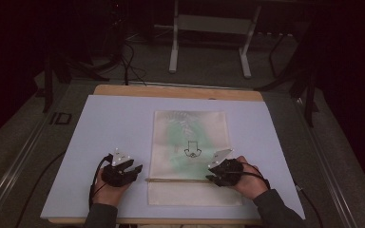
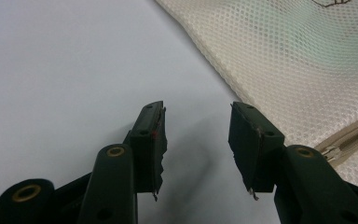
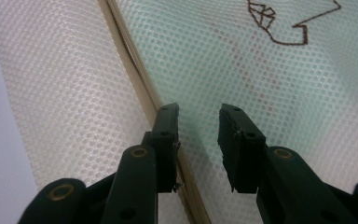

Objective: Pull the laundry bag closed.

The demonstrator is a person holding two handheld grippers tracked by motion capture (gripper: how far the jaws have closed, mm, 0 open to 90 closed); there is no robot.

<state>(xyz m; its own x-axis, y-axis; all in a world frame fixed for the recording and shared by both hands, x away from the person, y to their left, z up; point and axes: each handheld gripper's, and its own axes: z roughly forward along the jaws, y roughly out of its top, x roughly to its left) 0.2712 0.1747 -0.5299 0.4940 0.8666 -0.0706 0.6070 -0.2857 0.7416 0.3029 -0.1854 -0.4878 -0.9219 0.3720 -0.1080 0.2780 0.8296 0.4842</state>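
My right gripper (image 3: pixel 198 140) hovered spread over the mesh bag's (image 1: pixel 190 137) zipper (image 3: pixel 135 65); my left gripper (image 2: pixel 196 144), spread too, sat just beside the bag's edge.

The one readable marking is "ID" (image 1: pixel 60 118), in dark letters on the grey surface just left of the counter's far left corner, turned sideways in the high view. The mesh bag (image 1: pixel 190 137) carries a dark outlined emblem (image 1: pixel 190 151) near its middle, a drawn sign without legible letters.
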